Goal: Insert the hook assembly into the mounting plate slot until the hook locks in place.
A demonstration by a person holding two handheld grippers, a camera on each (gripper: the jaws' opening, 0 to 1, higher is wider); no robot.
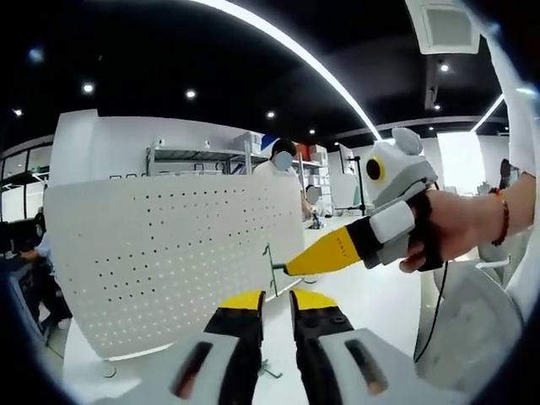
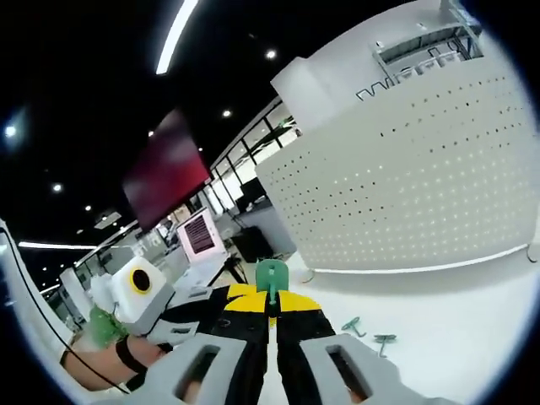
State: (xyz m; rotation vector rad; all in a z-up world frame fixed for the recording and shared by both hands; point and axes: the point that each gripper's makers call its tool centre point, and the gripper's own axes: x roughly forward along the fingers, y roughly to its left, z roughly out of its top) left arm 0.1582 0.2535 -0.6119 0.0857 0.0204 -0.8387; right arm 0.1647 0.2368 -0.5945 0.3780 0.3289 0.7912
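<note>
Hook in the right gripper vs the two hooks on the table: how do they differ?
The held hook is clamped between the right gripper's jaws; the two loose hooks lie free on the white table. The held hook stands upright along the jaws; the loose hooks lie tipped over. The held hook looms larger, being nearer the camera. All are green.

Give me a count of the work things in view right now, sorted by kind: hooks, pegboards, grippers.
Green hooks: 3, one held in the right gripper, two loose on the table
White pegboard: 1
Grippers: 2, the right one and the left gripper
Total: 6
</note>
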